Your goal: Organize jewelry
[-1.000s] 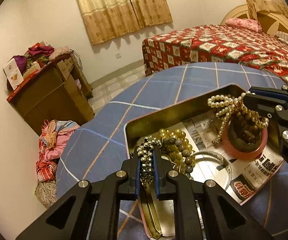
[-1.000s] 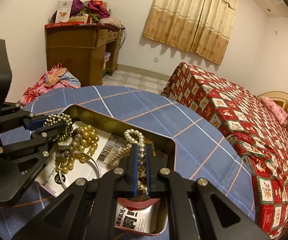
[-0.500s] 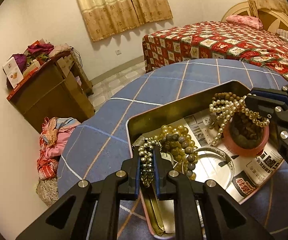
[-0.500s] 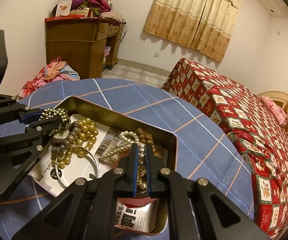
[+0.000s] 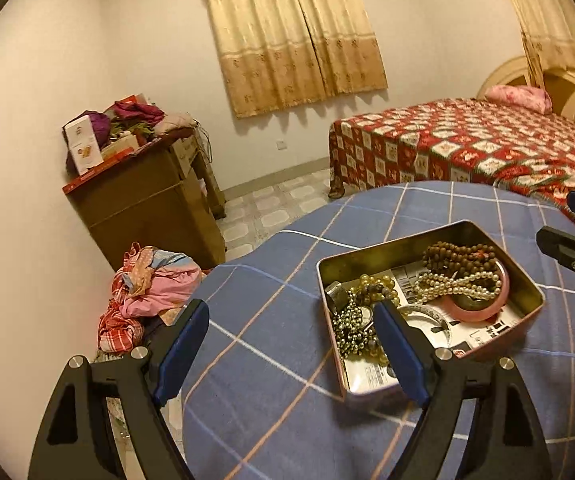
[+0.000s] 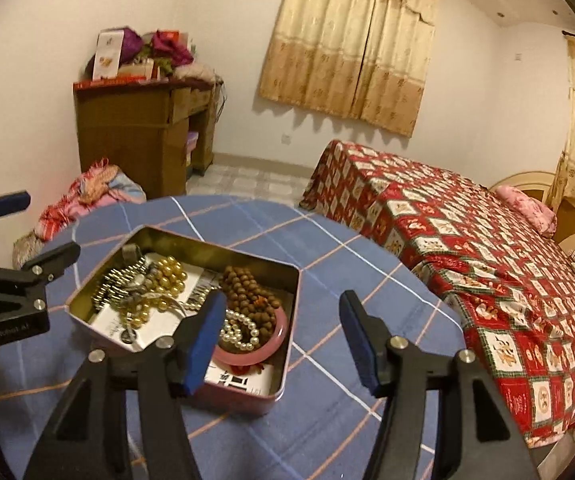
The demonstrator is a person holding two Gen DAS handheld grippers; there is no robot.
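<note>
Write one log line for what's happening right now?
left gripper: jaws opening, empty | right gripper: jaws opening, empty | pearls, beads in tin

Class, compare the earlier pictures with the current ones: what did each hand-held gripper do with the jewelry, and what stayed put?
The left hand-held gripper let go of the silver bead chain, the right hand-held gripper the pearl strand; both lie in the tin. Both grippers' jaws are opening, and both pulled back. The tin stayed.

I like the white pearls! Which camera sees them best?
The left wrist view: the white pearl strand lies fully visible across the pink bangle. In the right wrist view, a gripper finger hides part of it.
</note>
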